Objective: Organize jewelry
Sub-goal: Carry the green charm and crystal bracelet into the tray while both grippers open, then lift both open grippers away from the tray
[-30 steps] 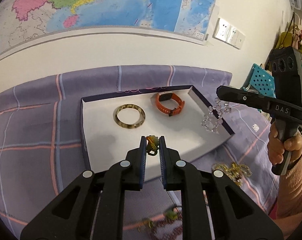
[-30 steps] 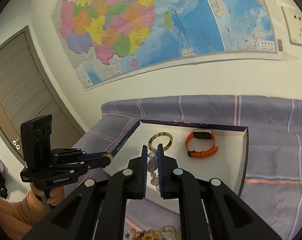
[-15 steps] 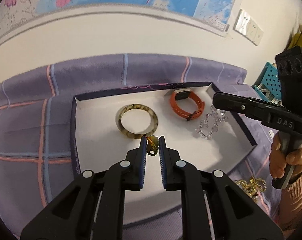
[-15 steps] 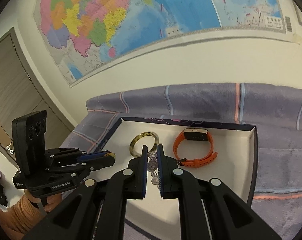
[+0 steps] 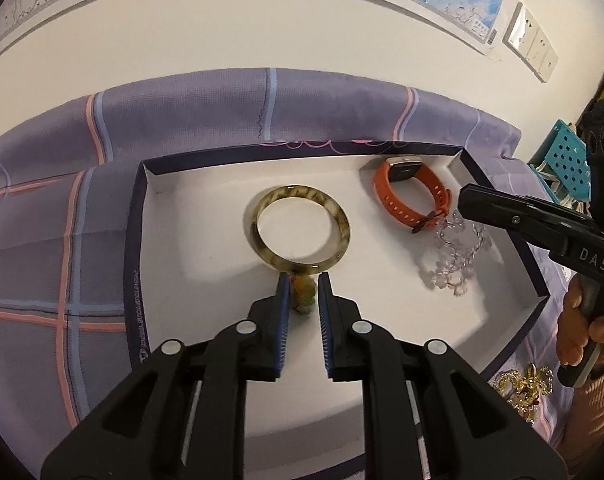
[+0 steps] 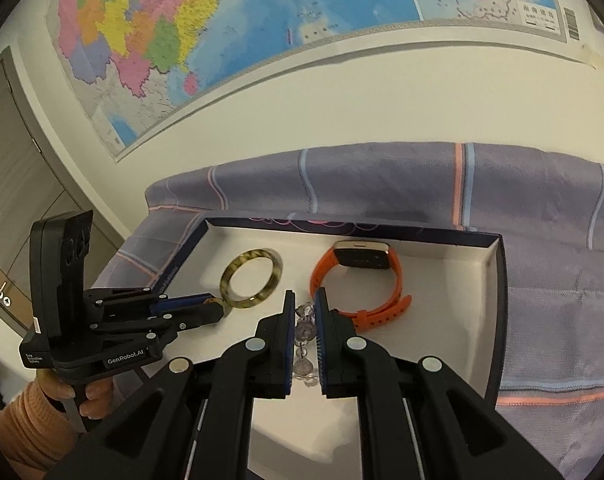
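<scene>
A white tray (image 5: 497,312) with a navy rim lies on the purple checked cloth. In it are a mottled olive bangle (image 5: 298,236) and an orange watch (image 5: 411,196). My left gripper (image 5: 303,278) is low over the tray, just in front of the bangle, shut on a small green and orange beaded piece (image 5: 303,298). My right gripper (image 6: 302,296) is shut on a clear bead bracelet (image 6: 305,332). In the left wrist view the clear bracelet (image 5: 455,256) dangles from the right gripper (image 5: 463,200) beside the watch strap, low over the tray floor.
A gold chain piece (image 5: 521,388) lies on the cloth outside the tray's near right corner. A teal perforated basket (image 5: 561,160) stands past the cloth at right. A map hangs on the wall behind; a door (image 6: 14,184) is at left.
Both grippers have come down and forward over the tray with their pieces. The clear bracelet has moved from above the tray's right rim to inside it, beside the watch.
</scene>
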{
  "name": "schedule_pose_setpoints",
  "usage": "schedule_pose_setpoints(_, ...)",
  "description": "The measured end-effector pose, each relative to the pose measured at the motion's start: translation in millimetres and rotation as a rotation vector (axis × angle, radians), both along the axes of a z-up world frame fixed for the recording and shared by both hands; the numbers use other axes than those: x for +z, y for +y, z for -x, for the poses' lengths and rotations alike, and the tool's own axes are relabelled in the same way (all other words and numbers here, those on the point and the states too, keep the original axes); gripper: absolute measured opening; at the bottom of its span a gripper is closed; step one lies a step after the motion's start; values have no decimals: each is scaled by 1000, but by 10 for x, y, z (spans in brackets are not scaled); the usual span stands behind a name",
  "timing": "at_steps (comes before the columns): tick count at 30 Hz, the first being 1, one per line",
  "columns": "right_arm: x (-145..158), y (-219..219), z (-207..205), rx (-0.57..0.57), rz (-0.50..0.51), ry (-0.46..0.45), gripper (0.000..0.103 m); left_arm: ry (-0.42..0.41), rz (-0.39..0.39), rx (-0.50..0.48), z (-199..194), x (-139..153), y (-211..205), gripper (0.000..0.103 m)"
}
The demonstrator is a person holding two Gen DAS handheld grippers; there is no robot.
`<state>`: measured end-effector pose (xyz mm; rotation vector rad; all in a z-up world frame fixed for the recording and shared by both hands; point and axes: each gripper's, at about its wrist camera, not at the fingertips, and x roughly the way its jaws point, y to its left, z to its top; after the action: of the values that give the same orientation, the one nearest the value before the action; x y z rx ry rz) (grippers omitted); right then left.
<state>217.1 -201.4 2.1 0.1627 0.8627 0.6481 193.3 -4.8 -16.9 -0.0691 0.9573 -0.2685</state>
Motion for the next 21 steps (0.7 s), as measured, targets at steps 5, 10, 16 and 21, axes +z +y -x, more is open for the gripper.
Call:
schedule_pose_setpoints(5,-32,-58,-24,-28,3,16,11,3,5,-8,14,-3,18,29)
schedule_pose_setpoints(10,7,-90,53,-29,9,6,15,-40,14,9,123,116,84,46)
schedule_pose_setpoints(16,78,-148,259,-6,13,-12,24,-116,30,10,433,393,207,51)
schedule_pose_setpoints(21,180,-190,545,31,18,-45,34,-179,22,0,779,572,268,55)
